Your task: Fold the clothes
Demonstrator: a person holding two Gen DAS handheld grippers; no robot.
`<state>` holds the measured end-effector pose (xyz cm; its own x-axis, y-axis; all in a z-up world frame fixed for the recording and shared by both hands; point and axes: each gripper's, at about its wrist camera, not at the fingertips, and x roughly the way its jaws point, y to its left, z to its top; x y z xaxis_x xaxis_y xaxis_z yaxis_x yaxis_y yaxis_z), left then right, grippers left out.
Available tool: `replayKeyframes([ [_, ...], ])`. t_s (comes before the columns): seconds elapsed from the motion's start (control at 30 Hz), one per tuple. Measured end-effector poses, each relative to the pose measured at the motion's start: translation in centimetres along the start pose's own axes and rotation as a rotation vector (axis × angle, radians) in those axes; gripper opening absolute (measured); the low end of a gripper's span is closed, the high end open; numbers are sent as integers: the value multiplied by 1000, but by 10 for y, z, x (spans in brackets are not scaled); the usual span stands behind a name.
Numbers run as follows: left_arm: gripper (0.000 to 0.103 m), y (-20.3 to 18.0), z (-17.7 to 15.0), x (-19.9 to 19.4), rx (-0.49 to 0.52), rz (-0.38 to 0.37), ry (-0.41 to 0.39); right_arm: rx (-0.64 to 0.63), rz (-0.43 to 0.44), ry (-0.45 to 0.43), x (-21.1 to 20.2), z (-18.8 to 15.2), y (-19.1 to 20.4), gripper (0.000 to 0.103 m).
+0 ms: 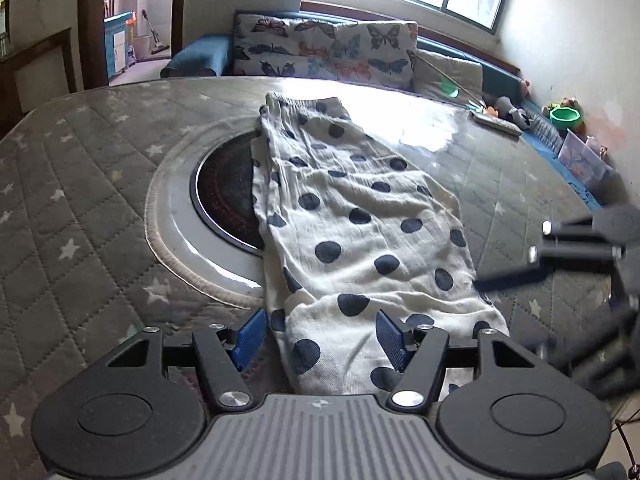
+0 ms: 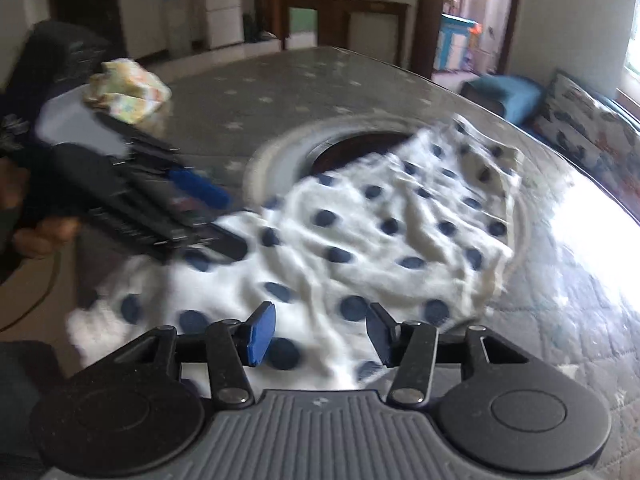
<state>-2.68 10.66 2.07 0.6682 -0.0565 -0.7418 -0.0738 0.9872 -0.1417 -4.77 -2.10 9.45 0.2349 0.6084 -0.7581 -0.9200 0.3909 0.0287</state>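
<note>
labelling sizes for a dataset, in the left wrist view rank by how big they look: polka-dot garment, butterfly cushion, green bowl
1. polka-dot garment
2. butterfly cushion, though it sits farther from the camera
3. green bowl, also far off

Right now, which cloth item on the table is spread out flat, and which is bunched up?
The white polka-dot garment lies spread flat across the table's middle. The small yellowish patterned cloth is bunched up, sitting apart toward the far edge.

Garment [image 1: 352, 220] on table [image 1: 80, 184], overlapping turntable [image 1: 216, 196].
</note>
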Motion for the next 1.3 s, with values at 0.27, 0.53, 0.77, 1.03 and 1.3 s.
replayKeyframes([
  [0.27,64,1,-13,-2,45,53,17,-121,43,69,5,-16,37,51],
  [0.53,64,10,-20,1,32,57,38,-137,61,-44,-6,6,46,48],
  [0.77,64,15,-17,-4,8,45,26,-159,132,24,23,-1,67,44],
  [1.03,64,26,-3,-26,-36,40,-38,-178,106,-43,0,8,64,41],
  [1.3,64,24,7,-34,-40,18,-74,-103,180,-29,26,17,70,32],
])
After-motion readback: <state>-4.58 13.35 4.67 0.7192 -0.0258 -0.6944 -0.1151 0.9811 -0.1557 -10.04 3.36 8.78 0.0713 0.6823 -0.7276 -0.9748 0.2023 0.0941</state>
